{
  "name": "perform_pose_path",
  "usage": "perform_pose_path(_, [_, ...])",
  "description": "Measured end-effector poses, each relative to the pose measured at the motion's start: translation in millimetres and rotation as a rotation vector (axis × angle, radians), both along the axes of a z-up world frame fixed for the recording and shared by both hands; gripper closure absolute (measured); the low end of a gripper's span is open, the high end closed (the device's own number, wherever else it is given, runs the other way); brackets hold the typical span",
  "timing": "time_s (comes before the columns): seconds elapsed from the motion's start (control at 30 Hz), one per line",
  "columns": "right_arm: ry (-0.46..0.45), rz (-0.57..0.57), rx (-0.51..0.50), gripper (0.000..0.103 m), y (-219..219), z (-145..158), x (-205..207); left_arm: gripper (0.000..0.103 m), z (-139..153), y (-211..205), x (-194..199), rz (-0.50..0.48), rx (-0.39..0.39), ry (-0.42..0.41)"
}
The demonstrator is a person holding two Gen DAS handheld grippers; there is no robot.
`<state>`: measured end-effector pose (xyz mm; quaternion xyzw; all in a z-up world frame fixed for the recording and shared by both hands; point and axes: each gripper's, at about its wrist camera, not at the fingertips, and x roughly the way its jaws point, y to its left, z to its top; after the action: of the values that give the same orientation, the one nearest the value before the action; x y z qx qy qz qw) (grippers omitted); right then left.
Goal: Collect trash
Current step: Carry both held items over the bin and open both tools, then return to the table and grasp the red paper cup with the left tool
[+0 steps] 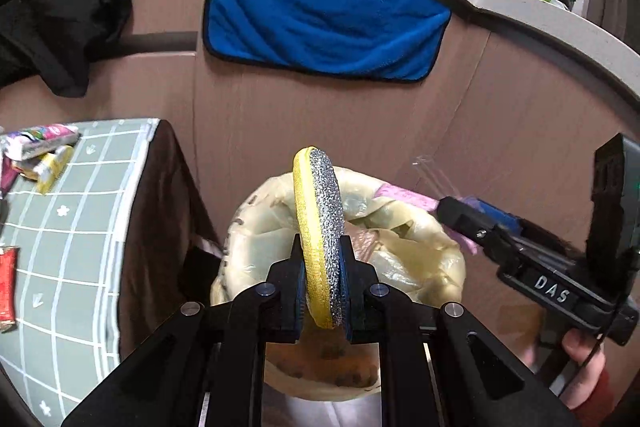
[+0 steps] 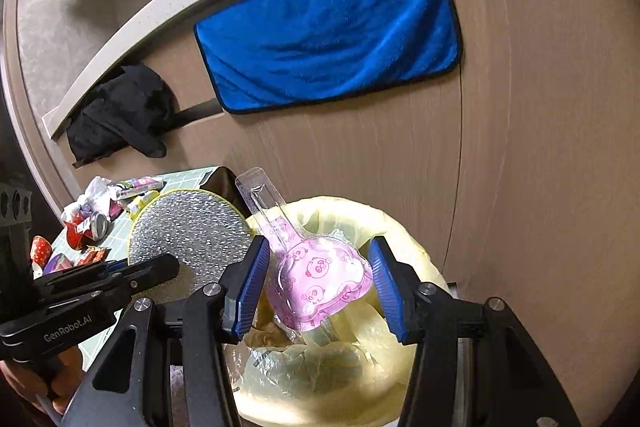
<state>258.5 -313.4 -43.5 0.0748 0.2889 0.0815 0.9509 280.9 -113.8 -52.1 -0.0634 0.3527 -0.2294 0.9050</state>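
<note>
Yellow-backed with a glittery silver face, one round scouring pad (image 1: pixel 320 239) stands on edge in my left gripper (image 1: pixel 322 291), whose pads are pressed together on its lower rim. I hold it upright like that so it hangs over the open mouth of the one lined bin (image 1: pixel 420 259) and, I judge, should fall straight in once I let go. My right gripper (image 2: pixel 316 283) stands spread wide, its two blue pads (image 2: pixel 252 283) flanking one pink panda-printed plastic pack (image 2: pixel 320 275) with a clear neck. The pack touches the left pad and seems to brush the right; whether it is truly pinched I cannot tell, since the jaws stand wide. It too sits above the bin's yellow liner (image 2: pixel 404 243), so both pieces look to me set for dropping, side by side.

More trash waits on the green checked table (image 1: pixel 92 211) left of the bin: along its far edge I count one crushed can (image 2: pixel 94 227), one crumpled white tissue (image 2: pixel 94 193), and several wrappers (image 2: pixel 136 187) too jumbled to number. One blue towel (image 2: pixel 332 39) hangs on the cabinet front behind, and one black cloth (image 2: pixel 120 115) beside it
</note>
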Motion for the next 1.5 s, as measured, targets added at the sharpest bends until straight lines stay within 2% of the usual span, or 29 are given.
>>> perform_pose_path(0.03, [-0.001,0.010,0.010,0.053,-1,-1,1,0.084,-1,1,2,-0.006,-0.022,0.008])
perform_pose_path(0.13, [0.016,0.019,0.070,0.052,-8,-8,8,0.061,1,6,8,-0.009,-0.072,0.024])
perform_pose_path(0.17, [0.023,0.015,0.087,0.052,-11,-9,10,0.058,3,8,9,-0.005,-0.081,0.023])
perform_pose_path(0.37, [0.008,-0.012,0.073,0.048,-12,-5,-1,0.058,25,36,6,0.064,-0.070,-0.021])
perform_pose_path(0.53, [-0.021,-0.034,0.045,0.048,-2,11,-15,0.058,43,90,-11,0.160,-0.086,-0.046])
perform_pose_path(0.73, [-0.098,-0.029,-0.025,0.048,28,41,-38,0.058,55,185,-46,0.353,-0.057,-0.091])
perform_pose_path(0.83, [-0.123,0.008,-0.023,0.048,48,52,-45,0.058,59,225,-67,0.433,-0.041,-0.133])
perform_pose_path(1.03, [-0.152,0.160,-0.004,0.048,112,67,-49,0.057,61,326,-101,0.613,0.006,-0.178])
perform_pose_path(1.17, [-0.149,0.276,-0.034,0.048,165,66,-51,0.050,53,413,-116,0.777,-0.019,-0.184])
perform_pose_path(1.23, [-0.138,0.329,-0.056,0.048,189,62,-50,0.049,45,448,-120,0.849,-0.028,-0.178])
perform_pose_path(1.37, [-0.099,0.403,-0.108,0.048,230,49,-47,0.046,23,525,-112,0.980,-0.038,-0.109])
perform_pose_path(1.5, [-0.056,0.450,-0.092,0.048,258,40,-37,0.045,3,571,-89,1.025,0.028,-0.024])
